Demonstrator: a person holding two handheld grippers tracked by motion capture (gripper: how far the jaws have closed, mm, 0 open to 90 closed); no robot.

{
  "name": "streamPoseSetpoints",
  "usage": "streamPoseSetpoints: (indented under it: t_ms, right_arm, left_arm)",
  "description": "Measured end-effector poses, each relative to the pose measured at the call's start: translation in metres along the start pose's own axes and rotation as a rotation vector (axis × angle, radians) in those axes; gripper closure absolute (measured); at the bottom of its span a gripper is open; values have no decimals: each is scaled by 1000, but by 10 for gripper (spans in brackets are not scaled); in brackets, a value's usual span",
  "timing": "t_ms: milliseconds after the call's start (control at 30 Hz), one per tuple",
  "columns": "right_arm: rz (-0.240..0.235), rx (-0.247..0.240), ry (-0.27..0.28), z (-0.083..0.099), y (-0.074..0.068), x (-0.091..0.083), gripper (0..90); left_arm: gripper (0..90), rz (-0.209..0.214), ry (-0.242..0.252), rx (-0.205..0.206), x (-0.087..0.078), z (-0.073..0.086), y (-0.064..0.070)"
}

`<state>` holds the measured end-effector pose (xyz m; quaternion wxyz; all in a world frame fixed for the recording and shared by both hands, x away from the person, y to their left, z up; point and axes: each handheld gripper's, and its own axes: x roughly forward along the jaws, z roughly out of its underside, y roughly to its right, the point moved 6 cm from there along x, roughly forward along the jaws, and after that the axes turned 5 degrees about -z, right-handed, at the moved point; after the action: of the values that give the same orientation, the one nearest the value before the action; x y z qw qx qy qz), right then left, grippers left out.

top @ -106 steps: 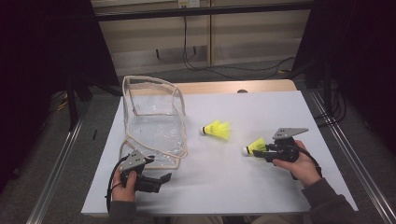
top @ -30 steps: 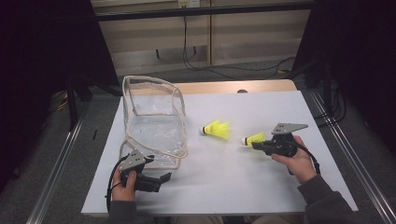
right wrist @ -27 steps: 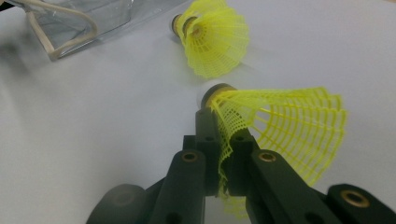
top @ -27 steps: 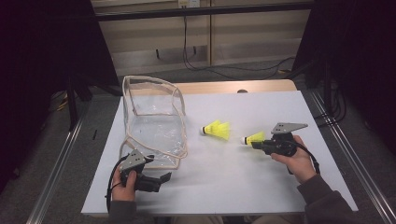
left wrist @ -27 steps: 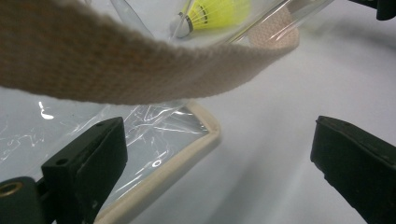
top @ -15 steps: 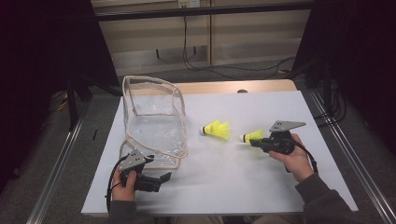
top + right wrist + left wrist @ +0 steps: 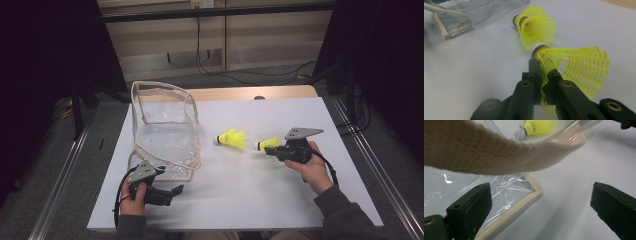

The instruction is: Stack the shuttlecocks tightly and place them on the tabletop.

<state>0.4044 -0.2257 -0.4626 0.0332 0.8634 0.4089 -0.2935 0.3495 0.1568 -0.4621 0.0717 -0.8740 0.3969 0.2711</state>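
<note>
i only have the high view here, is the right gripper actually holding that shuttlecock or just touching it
Observer: Holding. In the right gripper view the right gripper has its fingers pinched on the mesh skirt of the held shuttlecock.
Operator: is it touching the other one
Observer: No, the second shuttlecock lies apart on the table, cork end toward the bag.
Operator: and the left
Observer: The left gripper is open beside the bag's bottom edge, below its strap, gripping nothing.
</note>
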Motion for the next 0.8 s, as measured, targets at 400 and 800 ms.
streamPoseSetpoints:
  t_ms: [400,800]
  right_arm:
    - [-9,3,3,-3,1,4,868]
    - [-4,3,16,-9,3,9,868]
  left_arm:
    - [38,2,0,-2,0,0,0]
    - [38,2,-1,-2,0,0,0]
